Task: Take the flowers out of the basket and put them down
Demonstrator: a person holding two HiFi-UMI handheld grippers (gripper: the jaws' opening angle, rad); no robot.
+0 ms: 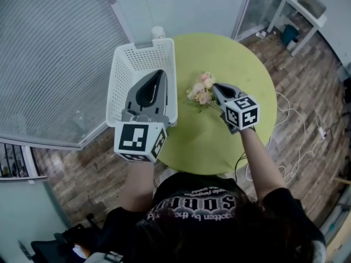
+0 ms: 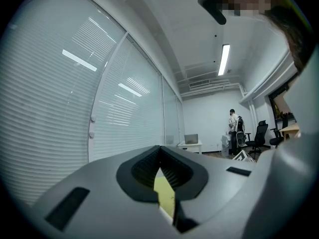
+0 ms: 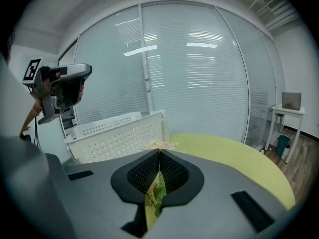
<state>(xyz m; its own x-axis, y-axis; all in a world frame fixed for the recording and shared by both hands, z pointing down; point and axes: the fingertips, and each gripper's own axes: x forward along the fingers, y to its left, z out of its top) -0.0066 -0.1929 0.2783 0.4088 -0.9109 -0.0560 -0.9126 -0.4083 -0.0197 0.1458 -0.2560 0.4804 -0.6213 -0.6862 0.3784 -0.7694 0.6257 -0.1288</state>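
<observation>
Jaws together tip to tip on both grippers. Round green table (image 1: pixel 230 53) mid-frame; white basket (image 1: pixel 123 53) at its upper left, beneath left gripper (image 1: pixel 159 73), pinching nothing. Right gripper (image 1: pixel 215 86) right of centre, clamped on stems of flowers (image 1: pixel 201 89), blooms just beside basket.

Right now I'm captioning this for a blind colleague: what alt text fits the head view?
From above, the right gripper is shut on a small bunch of pink and cream flowers over a round green table. To its left, the left gripper, fingers together, hangs over a white perforated basket.
</observation>
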